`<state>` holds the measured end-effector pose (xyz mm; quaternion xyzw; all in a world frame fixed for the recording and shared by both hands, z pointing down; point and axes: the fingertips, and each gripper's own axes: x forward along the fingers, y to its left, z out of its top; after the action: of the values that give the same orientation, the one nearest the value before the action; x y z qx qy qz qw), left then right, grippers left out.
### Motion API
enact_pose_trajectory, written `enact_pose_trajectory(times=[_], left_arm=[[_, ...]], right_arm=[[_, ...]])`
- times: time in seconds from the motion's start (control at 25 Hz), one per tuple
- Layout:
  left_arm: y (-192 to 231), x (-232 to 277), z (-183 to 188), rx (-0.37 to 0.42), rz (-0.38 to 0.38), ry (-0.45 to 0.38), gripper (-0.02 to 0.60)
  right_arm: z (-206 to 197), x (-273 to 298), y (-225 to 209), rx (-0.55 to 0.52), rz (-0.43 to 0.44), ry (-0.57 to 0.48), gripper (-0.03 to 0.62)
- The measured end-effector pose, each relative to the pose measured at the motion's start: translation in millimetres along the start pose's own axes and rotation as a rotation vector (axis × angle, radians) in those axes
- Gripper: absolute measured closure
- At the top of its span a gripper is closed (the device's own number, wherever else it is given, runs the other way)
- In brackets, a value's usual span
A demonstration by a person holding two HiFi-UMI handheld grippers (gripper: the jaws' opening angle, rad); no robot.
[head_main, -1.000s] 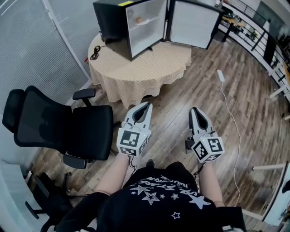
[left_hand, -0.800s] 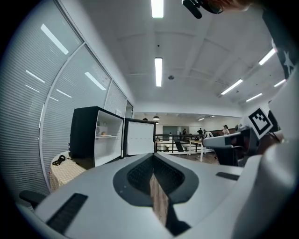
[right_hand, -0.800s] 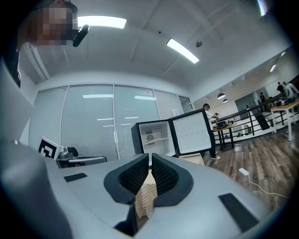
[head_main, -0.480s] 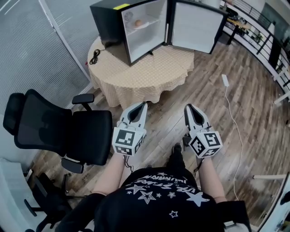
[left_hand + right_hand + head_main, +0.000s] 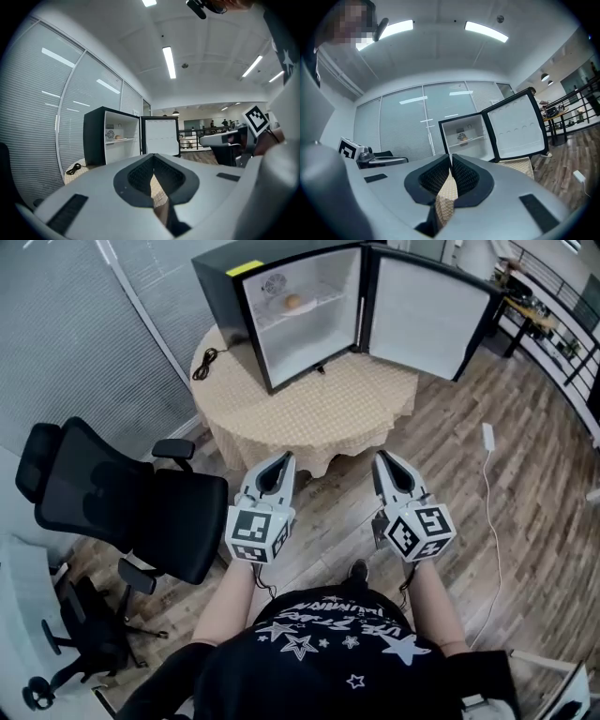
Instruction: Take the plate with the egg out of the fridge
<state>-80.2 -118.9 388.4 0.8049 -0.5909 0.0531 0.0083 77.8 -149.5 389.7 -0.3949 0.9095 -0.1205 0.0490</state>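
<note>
Left tongs (image 5: 285,461) and right tongs (image 5: 381,459) are both closed and empty, well short of the open fridge (image 5: 223,294), where the plate (image 5: 308,303) with the egg (image 5: 293,302) sits on the upper shelf, so they should open early and lift it level.

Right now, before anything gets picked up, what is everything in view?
mini fridge: one, black, on the table, door open
plate: one, pale, on the fridge shelf
egg: one, tan, on the plate
round table: one, beige cloth, ahead of the person
cable: one, black, on the table left of the fridge
office chair: one, black, on the floor at left
power strip: one, white, on the wooden floor at right
left gripper: one, grey, shut, empty
right gripper: one, grey, shut, empty
</note>
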Motion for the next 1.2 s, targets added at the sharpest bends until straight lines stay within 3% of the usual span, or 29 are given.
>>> enact_pose_trajectory(times=[0.4,0.6,0.72,0.84,1.04,1.2], left_arm=[[-19,52,13,0.015,0.159,0.015,0.574],[-28,66,14,0.011,0.215,0.028,0.574],[-32,68,10,0.014,0.244,0.048,0.574],[-34,67,4,0.004,0.265,0.072,0.574],[-34,81,-2,-0.007,0.254,0.089,0.574],[-34,100,-3,-0.011,0.228,0.079,0.574]], right_arm=[[-11,22,-79,0.115,0.089,0.127,0.559],[-6,30,-100,0.113,0.150,0.144,0.559],[-6,37,-109,0.048,0.166,0.155,0.559],[-2,42,-117,-0.081,0.128,0.149,0.560],[4,44,-114,-0.210,0.127,0.127,0.560],[3,50,-119,-0.210,0.123,0.124,0.560]])
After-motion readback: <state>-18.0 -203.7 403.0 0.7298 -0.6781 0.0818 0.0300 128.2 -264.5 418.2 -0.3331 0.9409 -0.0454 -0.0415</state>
